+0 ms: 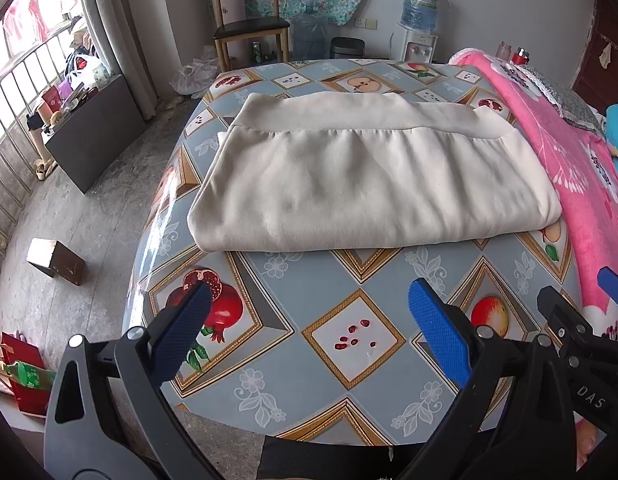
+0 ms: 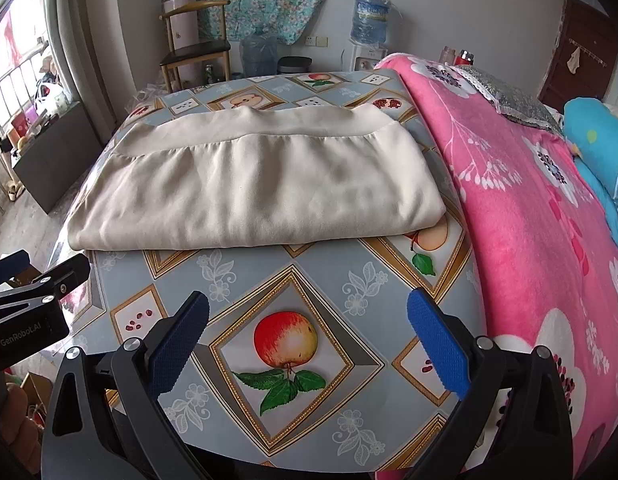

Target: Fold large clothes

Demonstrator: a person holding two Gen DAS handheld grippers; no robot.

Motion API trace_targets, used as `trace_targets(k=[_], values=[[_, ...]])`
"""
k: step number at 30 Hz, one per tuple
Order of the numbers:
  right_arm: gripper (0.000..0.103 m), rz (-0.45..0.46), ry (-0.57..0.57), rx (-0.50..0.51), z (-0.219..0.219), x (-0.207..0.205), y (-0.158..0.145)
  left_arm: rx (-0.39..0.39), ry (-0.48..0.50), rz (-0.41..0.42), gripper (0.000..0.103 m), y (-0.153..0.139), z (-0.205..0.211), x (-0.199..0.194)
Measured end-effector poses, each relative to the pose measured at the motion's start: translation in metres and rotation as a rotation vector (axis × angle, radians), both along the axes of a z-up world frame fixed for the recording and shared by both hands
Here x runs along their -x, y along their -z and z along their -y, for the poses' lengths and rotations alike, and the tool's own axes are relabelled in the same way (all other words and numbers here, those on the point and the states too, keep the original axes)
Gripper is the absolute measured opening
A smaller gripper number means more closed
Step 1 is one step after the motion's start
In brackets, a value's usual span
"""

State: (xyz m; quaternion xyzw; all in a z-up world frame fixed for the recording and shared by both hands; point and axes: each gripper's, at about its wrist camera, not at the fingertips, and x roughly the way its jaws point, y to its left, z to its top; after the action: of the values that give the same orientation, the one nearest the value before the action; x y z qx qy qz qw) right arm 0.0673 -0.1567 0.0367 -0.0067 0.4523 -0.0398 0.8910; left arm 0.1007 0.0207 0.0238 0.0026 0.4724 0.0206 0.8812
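Observation:
A cream garment lies folded into a flat rectangle on the fruit-patterned table, with a plain band along its far edge. It also shows in the right wrist view. My left gripper is open and empty, above the table's near part, short of the garment. My right gripper is open and empty, also above the near part of the table. The right gripper's fingers show at the right of the left wrist view. The left gripper's body shows at the left of the right wrist view.
A pink floral blanket on a bed borders the table's right side, with a blue pillow. A wooden chair, water jugs and a dispenser stand behind. A dark cabinet and a small box are at left.

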Motion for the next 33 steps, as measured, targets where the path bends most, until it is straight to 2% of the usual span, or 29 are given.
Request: trace_targets(k=[33], values=[[0.097,0.000,0.000,0.019,0.0057,-0.0043,-0.0029,0.001,-0.006,0.003,0.095,-0.0003,-0.0006,-0.0017]])
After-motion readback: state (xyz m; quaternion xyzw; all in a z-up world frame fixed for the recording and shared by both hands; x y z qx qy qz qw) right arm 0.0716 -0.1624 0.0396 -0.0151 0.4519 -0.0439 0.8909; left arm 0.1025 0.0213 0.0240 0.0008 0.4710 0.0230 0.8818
